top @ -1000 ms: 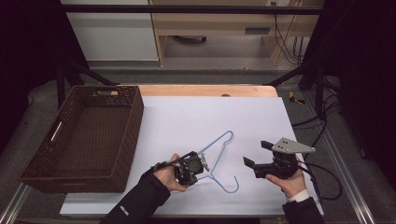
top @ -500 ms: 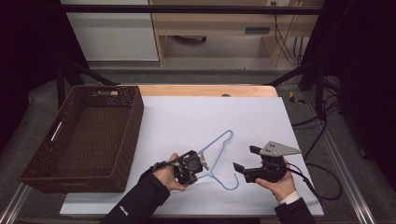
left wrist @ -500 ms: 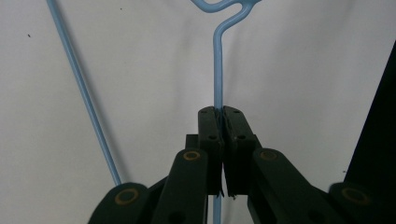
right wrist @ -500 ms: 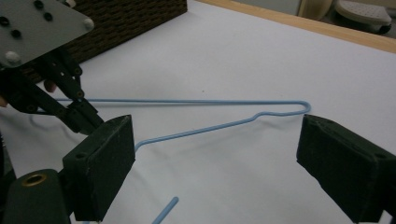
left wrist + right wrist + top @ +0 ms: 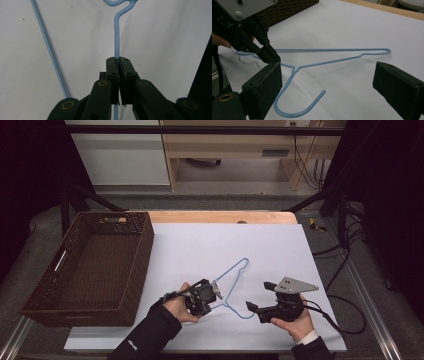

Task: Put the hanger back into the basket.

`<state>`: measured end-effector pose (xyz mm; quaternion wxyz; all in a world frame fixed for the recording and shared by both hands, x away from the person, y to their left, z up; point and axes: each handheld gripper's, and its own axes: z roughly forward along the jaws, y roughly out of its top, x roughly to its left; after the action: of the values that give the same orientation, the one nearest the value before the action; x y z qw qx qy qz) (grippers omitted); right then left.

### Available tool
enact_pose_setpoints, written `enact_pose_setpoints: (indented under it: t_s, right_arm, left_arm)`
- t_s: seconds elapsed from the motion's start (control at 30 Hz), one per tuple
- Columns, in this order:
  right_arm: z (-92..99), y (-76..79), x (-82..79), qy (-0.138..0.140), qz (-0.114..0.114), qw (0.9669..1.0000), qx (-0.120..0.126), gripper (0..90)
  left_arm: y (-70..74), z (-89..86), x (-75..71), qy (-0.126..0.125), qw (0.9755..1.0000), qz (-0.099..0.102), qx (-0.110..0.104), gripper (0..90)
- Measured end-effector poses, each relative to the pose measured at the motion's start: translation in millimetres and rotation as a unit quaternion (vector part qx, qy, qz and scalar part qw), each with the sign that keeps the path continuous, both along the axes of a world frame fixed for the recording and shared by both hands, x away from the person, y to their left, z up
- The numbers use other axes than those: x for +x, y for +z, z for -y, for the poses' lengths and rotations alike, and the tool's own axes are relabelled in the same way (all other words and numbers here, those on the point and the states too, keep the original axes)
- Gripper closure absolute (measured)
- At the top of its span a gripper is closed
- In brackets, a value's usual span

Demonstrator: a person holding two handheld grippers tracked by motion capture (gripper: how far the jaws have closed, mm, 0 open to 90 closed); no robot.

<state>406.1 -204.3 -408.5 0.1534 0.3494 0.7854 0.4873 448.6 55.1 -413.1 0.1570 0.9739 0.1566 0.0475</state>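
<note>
A light blue wire hanger point(image 5: 234, 270) lies flat on the white sheet point(image 5: 280, 250). My left gripper point(image 5: 215, 296) is shut on its wire close to the neck; in the left gripper view the pads point(image 5: 112, 67) pinch the blue wire point(image 5: 116, 37). My right gripper point(image 5: 260, 297) is open, low over the sheet, just right of the hook point(image 5: 247, 313). In the right gripper view the hanger point(image 5: 332, 50) and its hook point(image 5: 294, 114) lie between and ahead of the wide-apart jaws, untouched. The left gripper point(image 5: 271, 56) holds the wire beyond.
A dark brown wicker basket point(image 5: 145, 251) stands on the left of the table, next to the sheet. Its corner point(image 5: 287, 10) is in the right gripper view. A black cable point(image 5: 345, 315) trails off the sheet's right edge. The wooden table edge point(image 5: 225, 217) runs along the back.
My right gripper has moved left and slightly down, closer to the hanger's hook. The left gripper and the hanger have stayed where they were.
</note>
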Motion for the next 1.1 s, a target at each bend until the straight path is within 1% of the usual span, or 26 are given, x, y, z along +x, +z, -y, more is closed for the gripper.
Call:
enact_pose_setpoints:
  t_s: [0.23, 0.3, 0.43, 0.53, 0.6, 0.63, 0.67, 0.77, 0.83, 0.9, 1.1]
  right_arm:
    - [1.4, -1.5, -12.1, 0.008, 0.001, 1.0, -0.002, 8.3]
    - [2.5, -2.6, -15.4, 0.008, -0.001, 1.0, -0.002, 8.1]
    - [4.0, -4.6, -20.4, 0.007, 0.001, 0.9999, -0.013, 7.9]
    - [3.0, -6.0, -23.3, 0.013, -0.001, 0.9998, -0.016, 7.1]
    - [2.6, -6.8, -23.2, 0.016, -0.004, 0.9997, -0.018, 6.4]
    - [2.5, -7.2, -23.2, 0.016, -0.004, 0.9997, -0.02, 6.5]
    - [2.0, -7.6, -23.2, 0.015, -0.005, 0.9997, -0.019, 6.8]
    - [0.2, -9.0, -23.1, 0.017, -0.008, 0.9997, -0.018, 7.1]
    - [-1.3, -10.6, -22.4, 0.016, -0.009, 0.9997, -0.018, 7.2]
    - [-4.2, -14.2, -21.0, 0.018, -0.012, 0.9995, -0.024, 7.6]
    - [-9.9, -20.5, -19.0, 0.019, -0.018, 0.9992, -0.029, 8.0]
  left_arm:
    - [1.9, -2.4, 2.1, 0.008, 0.9999, 0.001, -0.006, 87.3]
    - [2.7, -3.5, 2.9, 0.01, 0.9999, 0.001, -0.009, 87.3]
    - [3.6, -4.9, 3.9, 0.014, 0.9998, 0.003, -0.012, 87.3]
    - [4.9, -5.4, 4.3, 0.017, 0.9998, 0.005, -0.011, 87.3]
    - [6.3, -5.8, 4.2, 0.02, 0.9997, 0.005, -0.013, 87.3]
    - [7.5, -6.2, 4.9, 0.017, 0.9998, 0.009, -0.012, 87.3]
    - [8.1, -6.5, 4.4, 0.022, 0.9996, 0.007, -0.015, 87.3]
    - [9.5, -8.0, 5.5, 0.02, 0.9996, 0.01, -0.014, 87.3]
    - [9.3, -8.4, 5.3, 0.025, 0.9995, 0.008, -0.017, 87.3]
    - [9.3, -8.8, 6.0, 0.023, 0.9996, 0.01, -0.016, 87.3]
    - [8.5, -8.9, 6.0, 0.023, 0.9995, 0.01, -0.017, 87.3]
